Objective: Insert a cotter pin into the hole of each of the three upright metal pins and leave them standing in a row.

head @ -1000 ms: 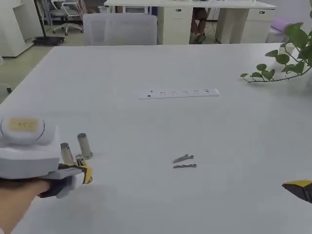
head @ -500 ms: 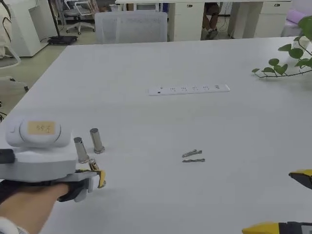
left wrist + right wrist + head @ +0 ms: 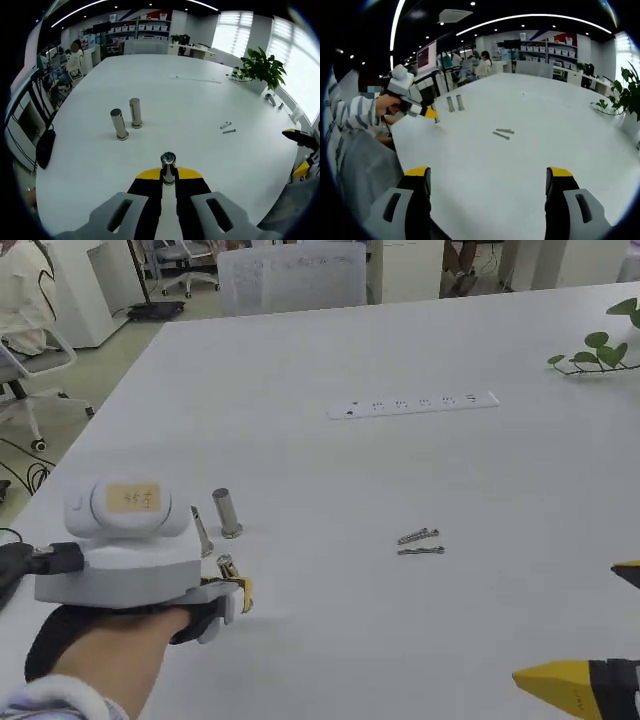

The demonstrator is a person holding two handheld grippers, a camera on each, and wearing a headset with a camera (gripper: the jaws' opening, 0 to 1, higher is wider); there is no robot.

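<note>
Head view: two cotter pins [image 3: 421, 543] lie loose right of centre, so none looks inserted yet. Left gripper view: the left gripper [image 3: 168, 176] clamps one metal pin [image 3: 168, 161] at bottom centre, and two other pins [image 3: 119, 124] stand at upper left. Right gripper view: the right gripper [image 3: 488, 172] gapes wide, empty.

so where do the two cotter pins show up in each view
head view: cotter pins right of centre, lying side by side.
left gripper view: cotter pins right of centre, small.
right gripper view: cotter pins near the middle.
shared landmark: the two standing metal pins, left of the cotter pins in every view.
</note>
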